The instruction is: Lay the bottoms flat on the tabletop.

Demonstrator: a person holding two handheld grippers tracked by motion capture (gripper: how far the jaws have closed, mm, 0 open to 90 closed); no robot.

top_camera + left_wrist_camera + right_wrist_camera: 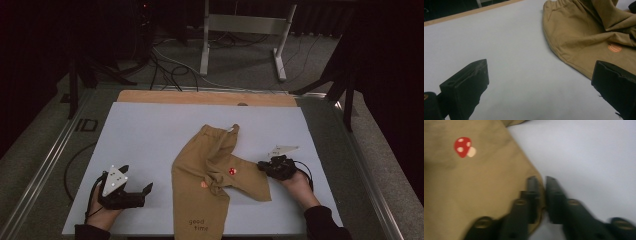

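Tan child's trousers (210,170) lie crumpled on the white mat, with a red mushroom print (464,147) and an orange pumpkin print (614,48). My right gripper (542,182) is at the garment's right edge, jaws nearly together with the fabric's hem pinched between them; in the high view the right gripper (262,167) touches the cloth's right corner. My left gripper (539,85) rests on the mat to the left of the trousers, jaws wide apart with nothing between them, and the high view puts the left gripper (142,195) a short way from the cloth.
The white mat (150,130) covers a wooden table (200,97) with metal rails along both sides. Behind it stand a metal frame (245,25) and loose cables (165,65) on the floor. Bare mat lies at the far left and back.
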